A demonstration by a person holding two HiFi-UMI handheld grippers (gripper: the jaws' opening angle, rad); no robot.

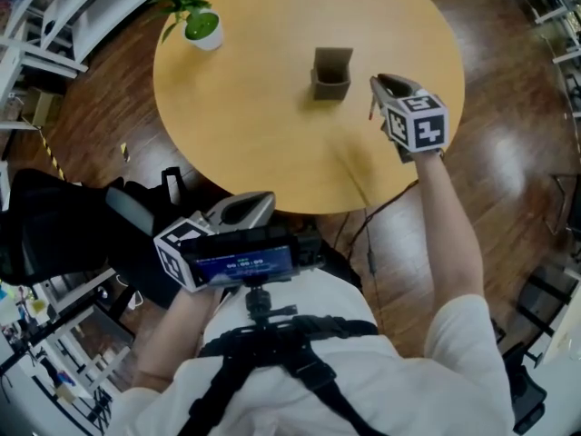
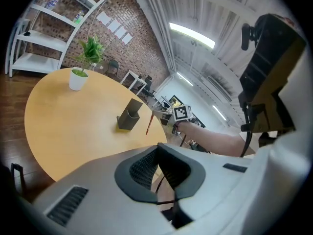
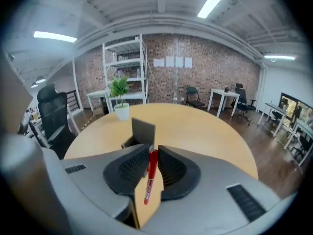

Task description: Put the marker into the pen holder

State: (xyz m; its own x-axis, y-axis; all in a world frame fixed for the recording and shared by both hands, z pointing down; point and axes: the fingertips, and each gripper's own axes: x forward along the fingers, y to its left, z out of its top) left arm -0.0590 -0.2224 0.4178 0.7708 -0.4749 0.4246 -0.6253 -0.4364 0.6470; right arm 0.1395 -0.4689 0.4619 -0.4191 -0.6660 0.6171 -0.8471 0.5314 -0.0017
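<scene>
The dark grey pen holder (image 1: 331, 73) (image 2: 129, 116) (image 3: 143, 131) stands upright near the middle of the round wooden table (image 1: 254, 143). My right gripper (image 1: 386, 87) (image 3: 152, 153) hovers just right of the holder, shut on the red marker (image 3: 149, 177). The marker hangs roughly upright between the pads, and it shows as a thin red stick (image 2: 148, 125) in the left gripper view. My left gripper (image 1: 250, 209) (image 2: 157, 153) stays close to the person's body, off the table's near edge. Its jaws are shut with nothing between them.
A small potted plant (image 1: 198, 18) (image 3: 120, 102) in a white pot stands at the table's far left. A black chair and bag (image 1: 64, 225) sit on the wooden floor to the left. Cables (image 1: 368, 234) hang below the near table edge.
</scene>
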